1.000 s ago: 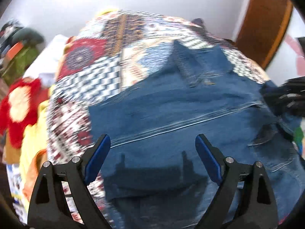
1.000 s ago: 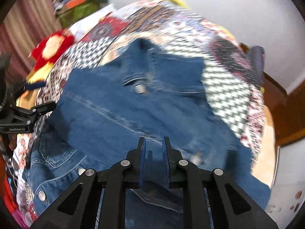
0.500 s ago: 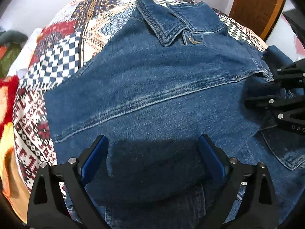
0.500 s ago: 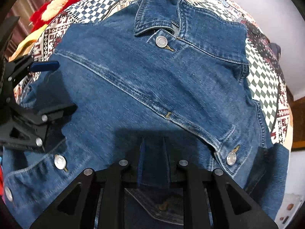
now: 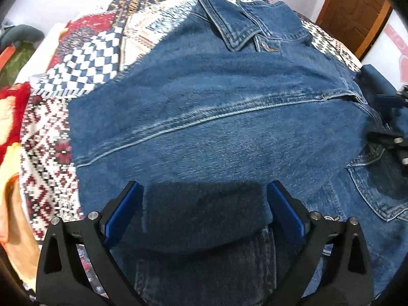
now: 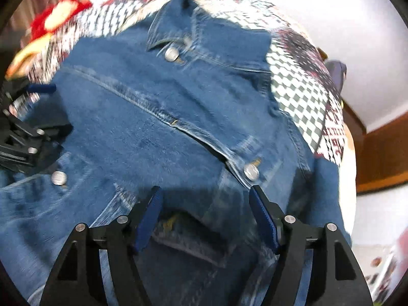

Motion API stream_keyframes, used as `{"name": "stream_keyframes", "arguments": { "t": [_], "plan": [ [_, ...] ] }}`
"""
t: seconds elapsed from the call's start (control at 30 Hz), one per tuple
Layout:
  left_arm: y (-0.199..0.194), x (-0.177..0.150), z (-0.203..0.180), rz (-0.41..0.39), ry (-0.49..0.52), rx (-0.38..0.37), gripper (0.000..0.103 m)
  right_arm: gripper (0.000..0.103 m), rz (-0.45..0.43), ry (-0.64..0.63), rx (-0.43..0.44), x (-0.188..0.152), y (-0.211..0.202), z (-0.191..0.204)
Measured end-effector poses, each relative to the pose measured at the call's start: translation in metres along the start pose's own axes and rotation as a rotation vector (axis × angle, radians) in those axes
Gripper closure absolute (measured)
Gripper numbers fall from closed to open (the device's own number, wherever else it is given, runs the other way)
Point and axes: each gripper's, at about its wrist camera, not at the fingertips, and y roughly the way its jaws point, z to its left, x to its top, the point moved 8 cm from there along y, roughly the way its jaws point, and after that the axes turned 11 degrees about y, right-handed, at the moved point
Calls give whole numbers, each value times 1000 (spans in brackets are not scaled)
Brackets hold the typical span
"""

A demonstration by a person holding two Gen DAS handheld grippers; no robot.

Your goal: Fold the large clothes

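Observation:
A blue denim jacket (image 5: 216,107) lies spread on a patchwork bedspread (image 5: 84,58), with its collar (image 5: 229,25) at the far end. My left gripper (image 5: 204,188) hovers low over the jacket's near part. Its jaws are still opening wide, denim lies under the gap, and neither pad presses on it. In the right wrist view the jacket (image 6: 153,117) shows its front with metal buttons (image 6: 172,54). My right gripper (image 6: 206,191) is opening above a fold of denim and nothing is pinched. Each gripper appears at the other view's edge: right gripper (image 5: 390,127), left gripper (image 6: 25,132).
Red and yellow fabric (image 5: 10,107) is heaped at the bed's left side, with a green bundle (image 5: 15,58) behind it. A wooden door (image 5: 357,7) stands at the far right. The bedspread (image 6: 301,86) ends close to the jacket's right edge.
My right gripper was shut on a fold of denim and has now sprung open, letting it go. Both grippers have come down closer to the jacket. The left jaws widened slightly.

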Motion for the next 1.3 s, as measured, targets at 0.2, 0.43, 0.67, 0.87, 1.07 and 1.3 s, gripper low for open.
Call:
{"name": "stream_keyframes", "arguments": {
  "t": [0.2, 0.43, 0.67, 0.87, 1.07, 1.3],
  "plan": [
    [-49, 18, 2, -77, 3, 58, 3, 36, -144, 140, 38, -4, -65, -47],
    [-111, 69, -33, -224, 37, 67, 3, 35, -239, 336, 71, -27, -113, -127],
    [-117, 114, -103, -271, 164, 12, 3, 34, -212, 531, 44, -85, -106, -205],
    [-80, 132, -156, -220, 258, -27, 3, 34, -149, 772, 151, -140, -77, -255],
    [-12, 123, -173, -52, 253, -70, 3, 34, -77, 1097, 329, -190, -44, -299],
    [20, 108, -184, 38, 210, -169, 3, 34, -27, 1261, 480, -200, -5, -308]
  ]
}}
